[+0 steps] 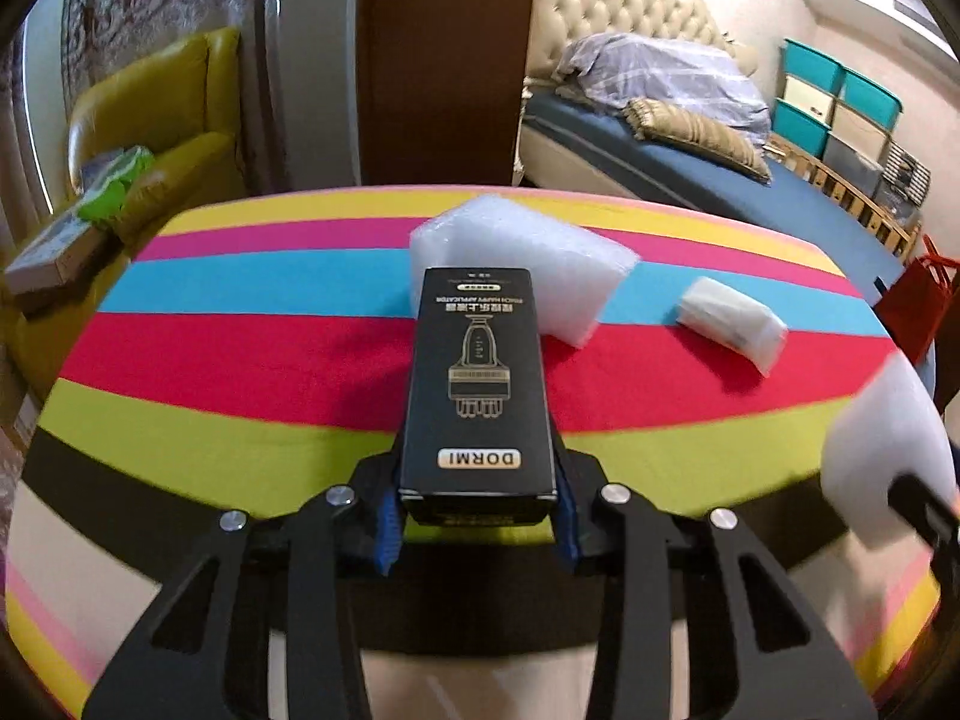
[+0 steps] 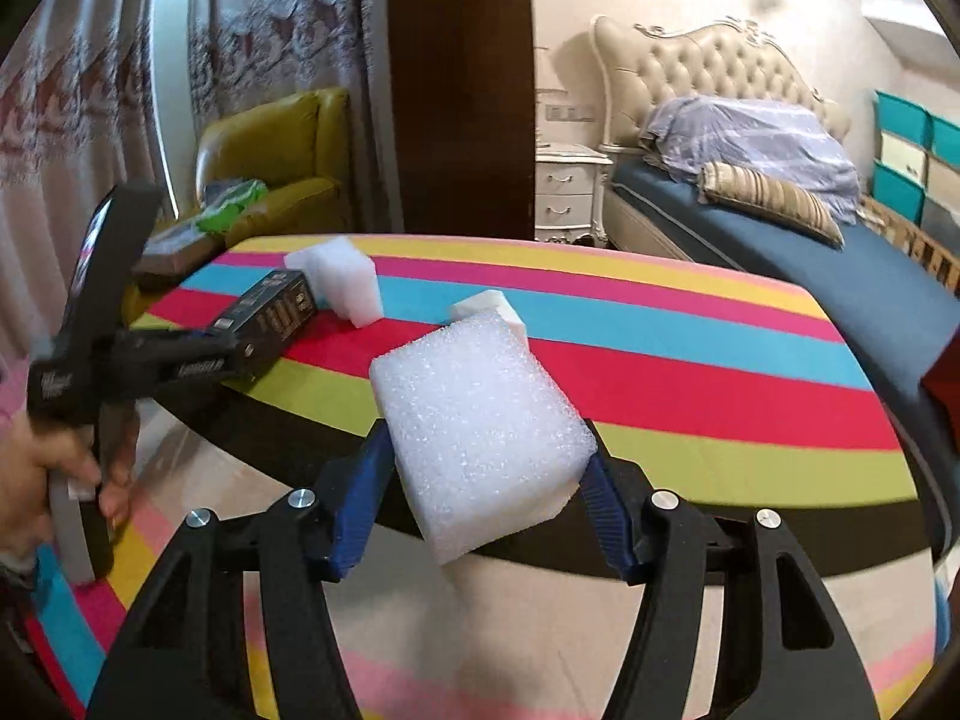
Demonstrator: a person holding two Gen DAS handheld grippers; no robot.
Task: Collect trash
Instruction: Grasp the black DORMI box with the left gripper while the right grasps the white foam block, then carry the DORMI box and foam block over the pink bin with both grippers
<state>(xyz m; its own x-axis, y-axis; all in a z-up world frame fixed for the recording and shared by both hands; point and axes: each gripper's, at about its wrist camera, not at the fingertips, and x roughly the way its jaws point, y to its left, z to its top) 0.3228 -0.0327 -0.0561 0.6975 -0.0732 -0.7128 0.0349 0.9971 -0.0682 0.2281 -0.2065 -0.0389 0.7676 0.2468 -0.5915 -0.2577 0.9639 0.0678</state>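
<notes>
your left gripper (image 1: 477, 516) was clamped on the near end of the black box (image 1: 477, 384), its blue pads (image 1: 387, 531) pressed against both long sides, the box jutting out over the striped table (image 1: 240, 372) toward the far edge. your right gripper (image 2: 480, 510) held the white foam block (image 2: 480, 426) between its blue pads (image 2: 354, 510), the block tilted and raised above the near edge of the table. from the right wrist view your left hand (image 2: 36, 468) showed at the far left, wrapped round the left gripper's handle. beyond the box lay a larger foam sheet (image 1: 522, 264), just behind its far end; whether they touched was unclear. to the right of that rested a small white packet (image 1: 732, 318), well apart from the box. past the table stood a yellow armchair (image 1: 168, 120) on the left and a bed (image 1: 720, 180) on the right.
</notes>
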